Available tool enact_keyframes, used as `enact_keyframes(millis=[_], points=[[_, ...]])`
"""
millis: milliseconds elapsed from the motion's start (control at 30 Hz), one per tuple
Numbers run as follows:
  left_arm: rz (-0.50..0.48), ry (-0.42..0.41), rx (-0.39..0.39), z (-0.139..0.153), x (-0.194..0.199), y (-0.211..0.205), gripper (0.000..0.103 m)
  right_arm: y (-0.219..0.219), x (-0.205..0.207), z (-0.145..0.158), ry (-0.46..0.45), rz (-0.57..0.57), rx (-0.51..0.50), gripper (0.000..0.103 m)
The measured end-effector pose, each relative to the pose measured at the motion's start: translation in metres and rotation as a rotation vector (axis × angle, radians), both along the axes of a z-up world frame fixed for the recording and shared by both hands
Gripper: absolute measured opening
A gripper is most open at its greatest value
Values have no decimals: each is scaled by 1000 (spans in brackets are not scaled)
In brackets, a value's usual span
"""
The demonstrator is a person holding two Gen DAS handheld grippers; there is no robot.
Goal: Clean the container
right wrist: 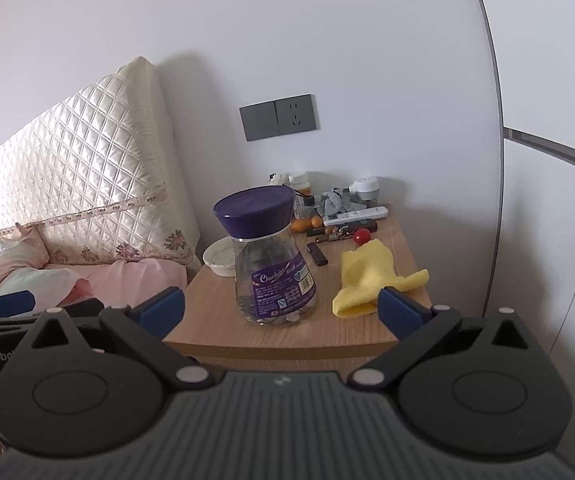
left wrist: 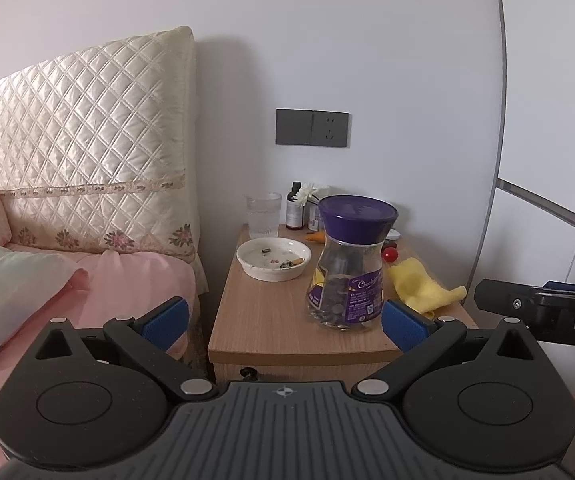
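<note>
A clear jar with a purple lid [left wrist: 347, 264] stands upright near the front of the wooden nightstand [left wrist: 271, 320]; it also shows in the right wrist view [right wrist: 271, 256]. A white dish [left wrist: 273, 258] with cigarette butts and ash sits behind it to the left, partly hidden by the jar in the right wrist view [right wrist: 219, 258]. A yellow cloth [left wrist: 423, 284] lies to the jar's right, also in the right wrist view [right wrist: 371, 276]. My left gripper [left wrist: 285, 322] is open and empty, in front of the nightstand. My right gripper [right wrist: 281, 310] is open and empty, just short of the jar.
A glass of water [left wrist: 263, 216], a dark bottle [left wrist: 295, 206], a red ball [right wrist: 362, 235], a lighter [right wrist: 317, 255], a remote [right wrist: 355, 215] and other small items crowd the nightstand's back. The bed with quilted headboard [left wrist: 79, 152] is at the left. A wall socket [left wrist: 313, 127] is above.
</note>
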State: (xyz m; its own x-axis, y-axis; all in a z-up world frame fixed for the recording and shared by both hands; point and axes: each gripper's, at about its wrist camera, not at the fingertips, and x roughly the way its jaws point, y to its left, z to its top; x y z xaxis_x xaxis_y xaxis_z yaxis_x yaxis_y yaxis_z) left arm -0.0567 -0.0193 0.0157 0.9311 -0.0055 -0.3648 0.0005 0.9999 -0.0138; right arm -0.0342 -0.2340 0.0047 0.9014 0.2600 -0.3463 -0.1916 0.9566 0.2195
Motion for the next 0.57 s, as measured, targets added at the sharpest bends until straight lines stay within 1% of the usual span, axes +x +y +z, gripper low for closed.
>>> enact_keyframes(millis=[333,567], points=[[5,6,9,-3,0,1,103,-1,1,-5,11,-4,2,103],[3,3,-6,-8,-2,3,103,-1,-1,-6,10,-13,-8,103]])
